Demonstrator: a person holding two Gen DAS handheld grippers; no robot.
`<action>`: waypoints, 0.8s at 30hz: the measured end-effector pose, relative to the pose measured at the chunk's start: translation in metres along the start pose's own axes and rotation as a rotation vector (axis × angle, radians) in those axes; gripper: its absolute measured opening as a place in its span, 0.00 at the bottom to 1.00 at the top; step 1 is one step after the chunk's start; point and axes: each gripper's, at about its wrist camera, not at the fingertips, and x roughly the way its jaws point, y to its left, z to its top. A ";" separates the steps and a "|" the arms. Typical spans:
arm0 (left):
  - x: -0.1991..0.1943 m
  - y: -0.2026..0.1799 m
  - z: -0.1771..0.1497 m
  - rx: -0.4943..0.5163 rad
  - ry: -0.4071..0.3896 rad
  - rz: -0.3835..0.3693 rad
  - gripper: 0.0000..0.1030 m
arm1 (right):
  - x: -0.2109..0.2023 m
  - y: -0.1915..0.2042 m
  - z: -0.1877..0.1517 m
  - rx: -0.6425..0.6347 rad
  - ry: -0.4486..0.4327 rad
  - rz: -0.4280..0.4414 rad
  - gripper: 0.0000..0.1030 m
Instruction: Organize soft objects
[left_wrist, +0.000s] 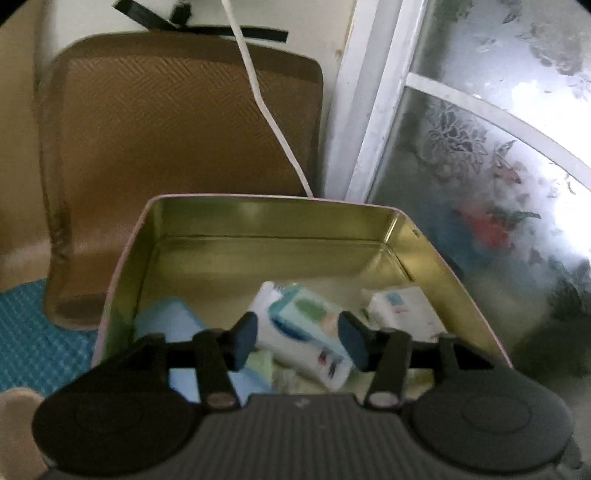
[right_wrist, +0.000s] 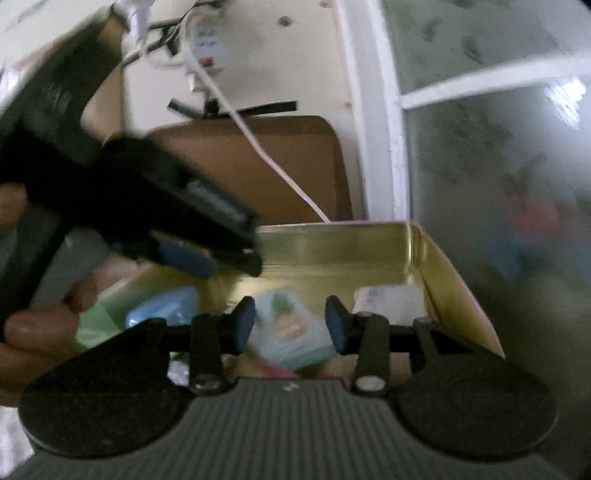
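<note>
Behind everything, a frosted window (left_wrist: 480, 155) with a flower pattern fills the right side, its white frame (left_wrist: 365, 110) running down beside a cream wall. Against that wall leans a brown lid (left_wrist: 177, 147) with a herringbone texture, crossed by a white cable (left_wrist: 266, 110) that drops behind the tin. On the far left lies a teal mat (left_wrist: 29, 332).

Next in size is the tin (left_wrist: 266, 218), open, gold inside with a pink outer edge, standing just in front of the lid. Soft things lie on its floor: a blue cloth (left_wrist: 166, 317) at the left, a tissue pack (left_wrist: 299, 325) tilted in the middle, and a white pack (left_wrist: 402, 306) near the right wall. Right wrist view shows the same tin (right_wrist: 436, 258), with the blue cloth (right_wrist: 166, 302), a pale green item (right_wrist: 96, 314) beside it and the tissue pack (right_wrist: 291, 332) in the centre; blur hides finer detail.

Left gripper (left_wrist: 299, 339) hangs over the tin's near edge, jaws apart, the tissue pack showing between them; whether either pad touches it cannot be told. In the right view the left gripper (right_wrist: 207, 254) appears at the left, blurred, held by a hand (right_wrist: 44, 325).

Right gripper (right_wrist: 290, 325) is also parted over the tin, clamping nothing, the tissue pack lying beyond its blue pads (right_wrist: 243, 321).
</note>
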 end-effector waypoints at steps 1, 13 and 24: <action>-0.007 0.001 -0.004 0.022 -0.015 0.031 0.56 | -0.014 -0.007 -0.003 0.072 -0.021 0.042 0.44; -0.120 -0.014 -0.059 0.145 -0.123 0.162 0.94 | -0.116 0.004 -0.024 0.244 -0.100 0.074 0.46; -0.198 -0.014 -0.117 0.208 -0.139 0.265 1.00 | -0.162 0.028 -0.029 0.397 0.015 0.102 0.86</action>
